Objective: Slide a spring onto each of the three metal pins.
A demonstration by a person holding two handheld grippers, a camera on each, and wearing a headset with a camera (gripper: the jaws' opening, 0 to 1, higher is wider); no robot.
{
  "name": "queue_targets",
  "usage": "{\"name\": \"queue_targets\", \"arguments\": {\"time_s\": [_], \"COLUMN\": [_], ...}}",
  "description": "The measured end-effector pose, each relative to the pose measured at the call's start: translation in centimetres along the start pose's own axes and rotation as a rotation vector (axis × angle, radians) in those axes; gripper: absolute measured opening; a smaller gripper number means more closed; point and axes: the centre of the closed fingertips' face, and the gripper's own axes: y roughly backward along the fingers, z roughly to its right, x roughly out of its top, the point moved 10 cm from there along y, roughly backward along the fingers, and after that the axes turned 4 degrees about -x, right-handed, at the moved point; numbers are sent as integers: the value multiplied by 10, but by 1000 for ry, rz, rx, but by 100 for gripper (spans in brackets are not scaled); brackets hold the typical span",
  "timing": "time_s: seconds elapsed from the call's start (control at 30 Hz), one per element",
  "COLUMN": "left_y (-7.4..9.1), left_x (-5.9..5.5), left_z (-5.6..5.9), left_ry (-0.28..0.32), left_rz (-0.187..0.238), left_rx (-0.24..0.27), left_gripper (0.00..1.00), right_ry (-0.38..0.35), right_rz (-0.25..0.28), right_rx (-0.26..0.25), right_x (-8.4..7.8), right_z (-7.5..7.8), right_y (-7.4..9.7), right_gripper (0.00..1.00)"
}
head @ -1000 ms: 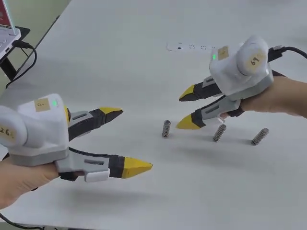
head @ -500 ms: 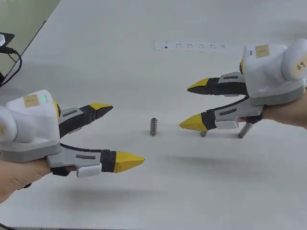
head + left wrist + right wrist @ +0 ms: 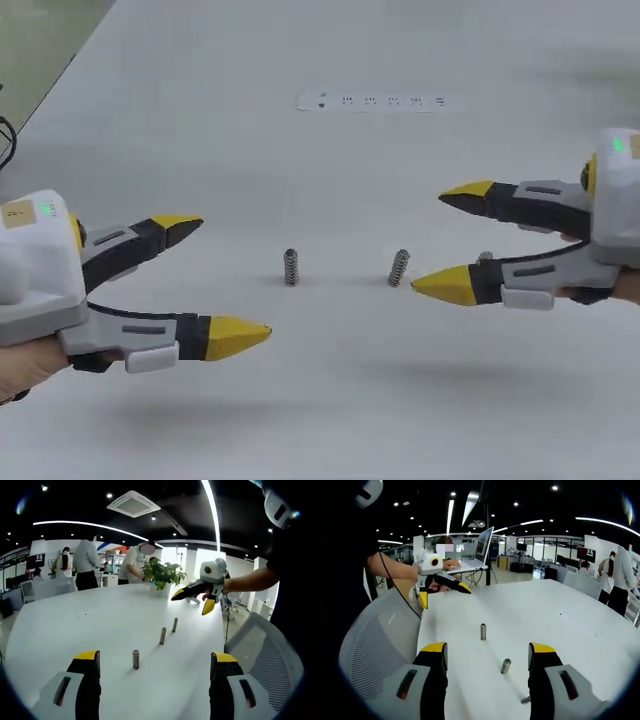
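The left gripper (image 3: 234,277) hovers over the table (image 3: 330,170), jaws wide and empty. Between the grippers the first spring (image 3: 291,267) stands upright. The second spring (image 3: 399,268) stands just beside the right gripper (image 3: 428,242), whose jaws are also wide and empty. The third spring (image 3: 485,259) peeks out behind its lower jaw.

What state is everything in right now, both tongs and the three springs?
Left tongs, open, empty.
Right tongs, open, empty.
Left spring, standing upright on the table, not gripped.
Middle spring, standing, leaning slightly, not gripped.
Right spring, standing, not gripped.
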Motion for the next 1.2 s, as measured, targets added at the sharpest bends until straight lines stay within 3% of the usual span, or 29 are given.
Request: {"name": "queue_targets", "arguments": {"time_s": [0.27,0.4,0.5,0.67,0.7,0.73,0.83,0.87,0.93,1.07,1.13,1.2], "left_y": [0,-1,-2,-3,-2,-2,-1,-1,-2,-6,-6,-4], "left_x": [2,1,-2,-6,-7,-8,-10,-11,-13,-19,-20,-19], "left_z": [7,9,13,16,16,17,17,17,19,23,24,24], "left_ry": [-23,-25,-37,-40,-25,-12,5,17,20,13,-1,6], "left_rz": [-10,-10,-39,-79,-83,-85,-94,-100,-119,-194,-214,-208], "left_rx": [19,26,21,28,28,26,40,39,44,17,17,20], "left_gripper": [88,89,91,96,98,98,98,98,98,98,98,98], "right_ry": [-66,-122,-139,-176,-203,-213,-203,-194,-198,-152,-137,-121], "right_rz": [-16,-56,-87,-130,-181,-197,-296,-288,-322,-375,-395,-391], "right_rx": [-58,-99,-111,-133,-136,-133,-139,-132,-133,-121,-117,-127], "right_x": [-32,-51,-59,-65,-68,-69,-73,-73,-75,-82,-84,-84], "right_z": [-6,-4,-3,-2,-3,-3,-4,-4,-3,-3,-4,-3], "right_y": [44,63,70,72,71,70,67,65,64,59,57,56], "right_gripper": [70,77,80,88,89,91,95,95,93,94,94,93]}}
